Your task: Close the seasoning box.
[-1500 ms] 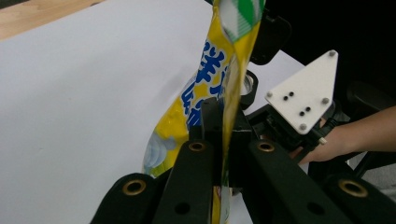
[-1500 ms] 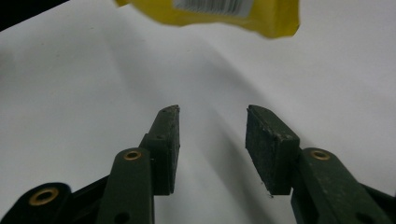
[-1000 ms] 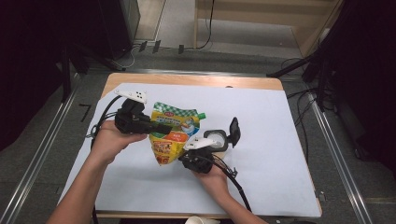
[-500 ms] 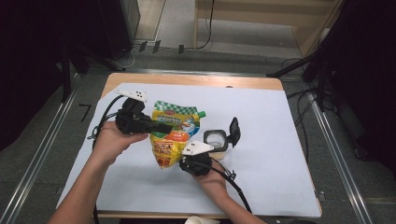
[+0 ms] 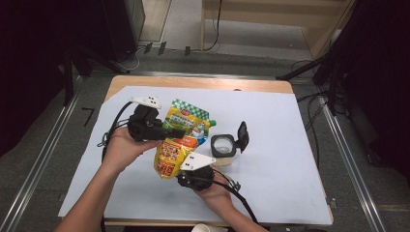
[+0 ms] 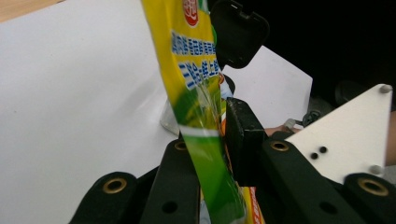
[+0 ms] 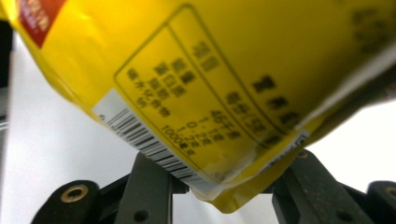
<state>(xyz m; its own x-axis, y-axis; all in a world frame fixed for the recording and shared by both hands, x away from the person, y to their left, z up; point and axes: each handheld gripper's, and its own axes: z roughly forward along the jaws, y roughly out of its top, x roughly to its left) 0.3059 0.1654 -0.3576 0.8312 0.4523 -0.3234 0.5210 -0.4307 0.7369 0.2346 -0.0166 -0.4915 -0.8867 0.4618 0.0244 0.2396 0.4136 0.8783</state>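
Note:
A yellow and green snack pouch (image 5: pixel 186 118) hangs in the air between both grippers. My left gripper (image 5: pixel 180 131) reaches in from the left and pinches its upper part. In the left gripper view the pouch (image 6: pixel 196 70) runs between the jaws of that gripper (image 6: pixel 210 135), which have just been opening a little. My right gripper (image 5: pixel 181 169) comes from below. In the right gripper view the pouch's bulging bottom end (image 7: pixel 233 70), with a barcode, fills the gap of that gripper (image 7: pixel 224 172) and touches both jaws. Those jaws have just been opening too.
A small round container (image 5: pixel 221 145) with its black flip lid (image 5: pixel 241 136) open stands just right of the pouch; the lid (image 6: pixel 238 32) also shows beyond it in the left gripper view. White paper (image 5: pixel 270 183) covers the wooden table (image 5: pixel 203 82). Cables trail from both grippers.
My right gripper has shifted left and a little up under the pouch's lower end. The left hand has stayed almost in place.

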